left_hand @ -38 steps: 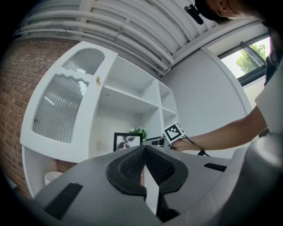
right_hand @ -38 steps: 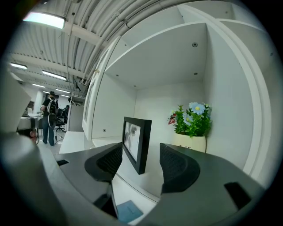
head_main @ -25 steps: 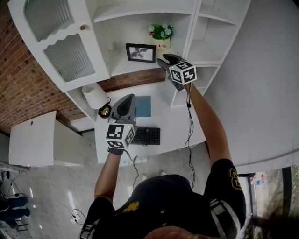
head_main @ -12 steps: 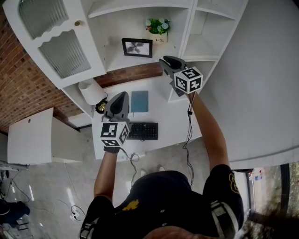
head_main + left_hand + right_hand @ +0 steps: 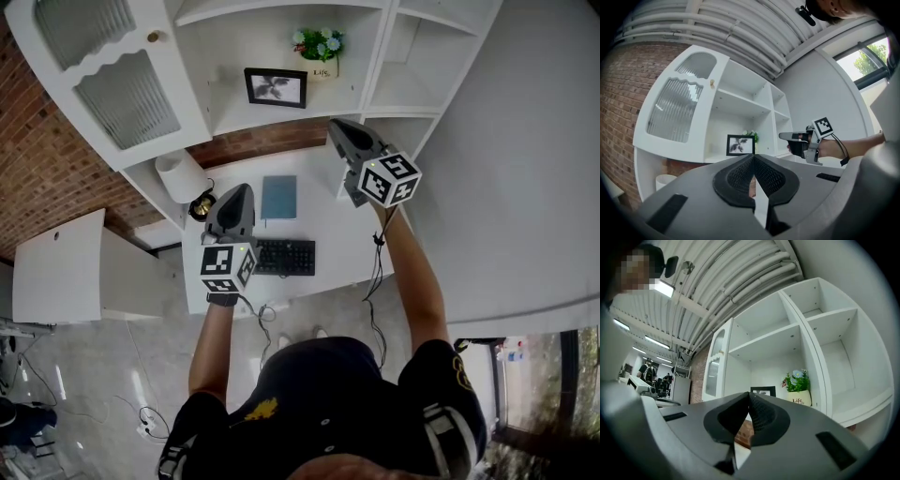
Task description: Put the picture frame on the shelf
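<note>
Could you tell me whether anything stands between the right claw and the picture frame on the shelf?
Nothing visible does. The picture frame stands on the shelf beside the flower pot; the right claw, just closed and empty, has open air before it.

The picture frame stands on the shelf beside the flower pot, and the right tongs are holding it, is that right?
Not quite. The right tongs hold nothing: their jaws have just closed with nothing between them, as the right gripper view shows. The picture frame stands on the shelf beside the flower pot, clear of them.
</note>
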